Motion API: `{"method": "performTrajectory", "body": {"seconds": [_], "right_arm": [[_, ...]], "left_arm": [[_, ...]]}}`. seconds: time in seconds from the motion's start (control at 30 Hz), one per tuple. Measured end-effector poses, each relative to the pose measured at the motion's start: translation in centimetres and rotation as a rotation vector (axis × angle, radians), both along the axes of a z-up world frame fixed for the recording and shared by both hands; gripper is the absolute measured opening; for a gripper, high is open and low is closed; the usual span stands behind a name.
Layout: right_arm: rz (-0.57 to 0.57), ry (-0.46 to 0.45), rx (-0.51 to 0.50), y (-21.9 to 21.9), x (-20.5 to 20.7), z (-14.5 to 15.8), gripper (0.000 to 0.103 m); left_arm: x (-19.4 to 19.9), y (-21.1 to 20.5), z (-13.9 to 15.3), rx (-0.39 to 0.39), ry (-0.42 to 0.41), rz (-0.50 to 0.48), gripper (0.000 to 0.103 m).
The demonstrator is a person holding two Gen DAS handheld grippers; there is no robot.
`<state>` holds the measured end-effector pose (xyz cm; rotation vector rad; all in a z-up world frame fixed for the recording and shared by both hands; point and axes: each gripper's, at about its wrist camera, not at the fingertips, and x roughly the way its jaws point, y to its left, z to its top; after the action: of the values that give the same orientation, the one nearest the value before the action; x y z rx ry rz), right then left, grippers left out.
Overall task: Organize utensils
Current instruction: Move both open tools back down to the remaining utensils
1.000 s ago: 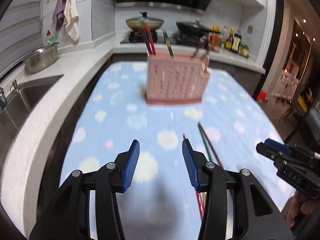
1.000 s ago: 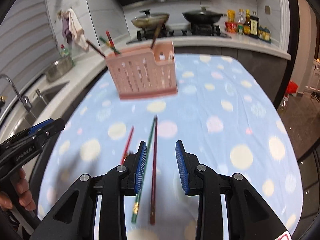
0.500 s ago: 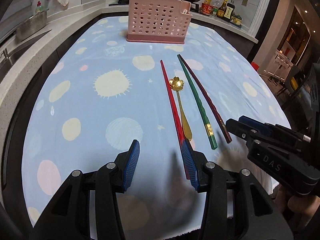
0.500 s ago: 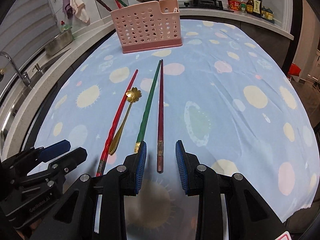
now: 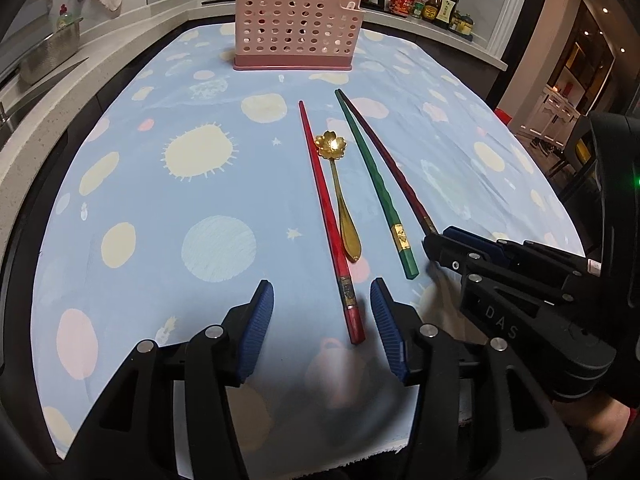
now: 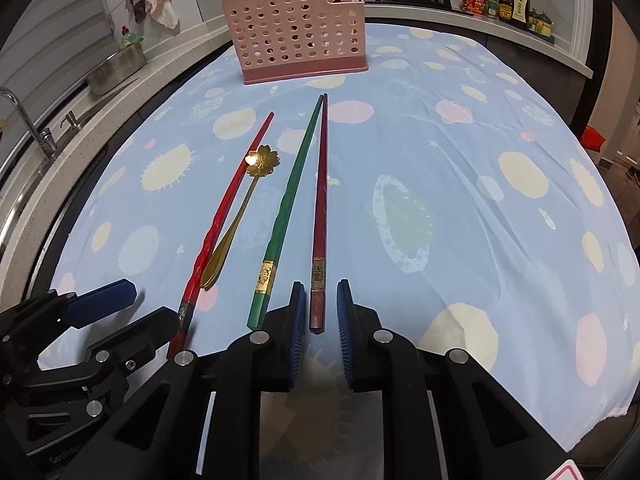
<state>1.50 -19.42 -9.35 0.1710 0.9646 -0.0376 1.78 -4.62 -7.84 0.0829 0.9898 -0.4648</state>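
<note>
Left gripper [image 5: 320,320]: jaws apart and opening; blunt end of the red chopstick [image 5: 326,216] lies between the pads, untouched.
Right gripper [image 6: 318,320]: jaws narrow and closing; end of the dark red chopstick [image 6: 320,200] is between them, contact hard to make out.
Hidden: in the left view the right gripper covers that chopstick's end.
Between them: green chopstick [image 5: 376,184] and gold spoon [image 5: 340,196], flat on the tablecloth [image 5: 160,200].
Near edge: cloth hem just under both grippers; open cloth on each side.
Far: pink holder [image 6: 300,28] upright, chopsticks inside; only the right view shows their tops.
</note>
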Motion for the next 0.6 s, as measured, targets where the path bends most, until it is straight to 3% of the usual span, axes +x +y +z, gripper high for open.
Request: {"method": "performTrajectory", "body": {"seconds": [0.37,0.6], "right_arm": [[0.004,-0.009,-0.012,0.16,0.52,-0.10,0.011],[0.005,-0.012,-0.014,0.16,0.42,-0.16,0.011]], "left_arm": [[0.01,-0.41,-0.95,0.014,0.009,0.001,0.047],[0.31,-0.47,-1.04,0.023,-0.006,-0.001,0.028]]}}
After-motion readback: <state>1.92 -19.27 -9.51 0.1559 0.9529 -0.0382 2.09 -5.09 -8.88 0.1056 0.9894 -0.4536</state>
